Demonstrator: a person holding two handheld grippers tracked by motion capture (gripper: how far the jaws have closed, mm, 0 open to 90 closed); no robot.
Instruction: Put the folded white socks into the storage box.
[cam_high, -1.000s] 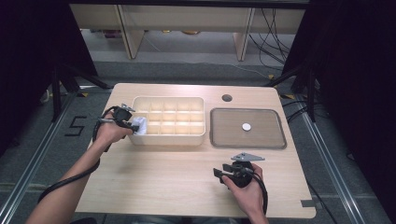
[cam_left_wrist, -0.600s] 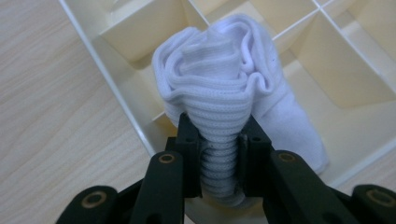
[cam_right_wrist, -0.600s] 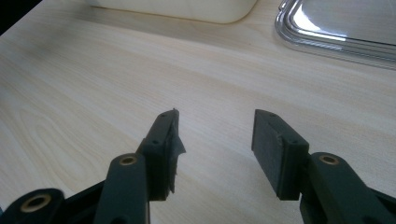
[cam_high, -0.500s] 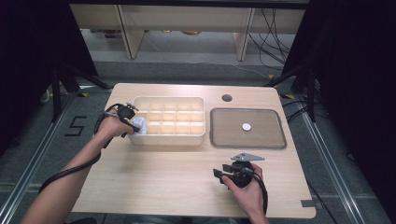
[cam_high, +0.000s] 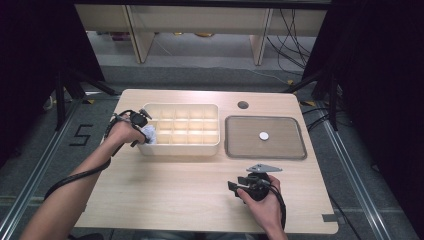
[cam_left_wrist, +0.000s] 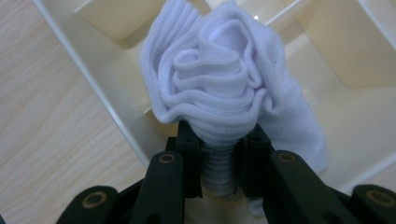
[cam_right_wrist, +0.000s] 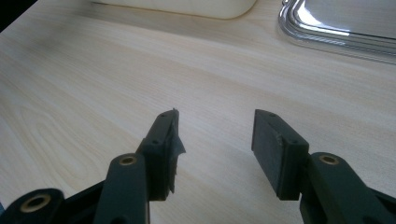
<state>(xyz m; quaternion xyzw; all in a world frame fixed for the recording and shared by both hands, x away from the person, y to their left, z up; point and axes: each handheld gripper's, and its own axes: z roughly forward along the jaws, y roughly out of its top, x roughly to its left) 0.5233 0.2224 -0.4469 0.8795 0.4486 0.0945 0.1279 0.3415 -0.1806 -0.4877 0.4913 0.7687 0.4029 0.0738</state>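
A rolled white sock (cam_left_wrist: 219, 93) is pinched between the jaws of my left gripper (cam_left_wrist: 218, 144), which is shut on it. It hangs over the near left corner compartment of a cream divided organiser box (cam_left_wrist: 116, 116). In the high view the left gripper (cam_high: 141, 126) and the sock (cam_high: 149, 133) sit at the left end of the box (cam_high: 200, 146). My right gripper (cam_right_wrist: 217, 140) rests low over the bare wood, open with nothing between its pads; in the high view that right gripper (cam_high: 234, 187) is at the front right of the table.
A grey metal tray (cam_high: 240, 150) lies right of the box with a small white disc (cam_high: 263, 135) on it; its shiny rim (cam_right_wrist: 327, 35) shows at the top right of the right gripper view. A round hole (cam_high: 243, 105) is in the tabletop behind the tray.
The left hand has edged slightly toward the box's left end with the sock in its jaws. The right hand has stayed still.
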